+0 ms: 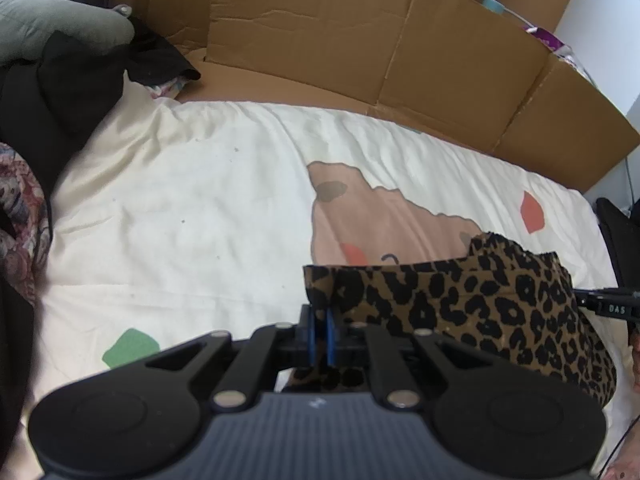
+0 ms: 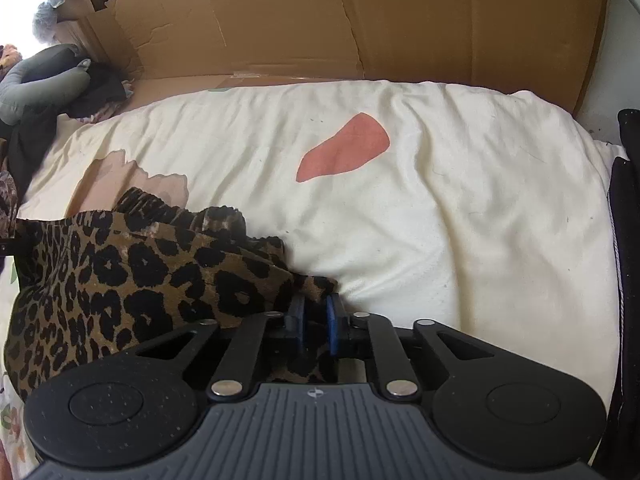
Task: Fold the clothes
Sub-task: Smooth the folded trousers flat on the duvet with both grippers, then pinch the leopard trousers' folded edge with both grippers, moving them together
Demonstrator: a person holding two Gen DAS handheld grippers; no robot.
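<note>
Cream bedspread (image 2: pixel 460 200) | cardboard (image 1: pixel 360 40) behind | left gripper (image 1: pixel 320 316), right gripper (image 2: pixel 316 312) each pinching leopard-print garment (image 2: pixel 120 272)

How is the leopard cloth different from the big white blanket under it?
The leopard-print garment is brown with black spots; the white bedcover is cream with a few big coloured patches. The garment is small, bunched and pinched at two corners by grippers; the bedcover is spread wide and flat. Both are soft, wrinkled fabric.
</note>
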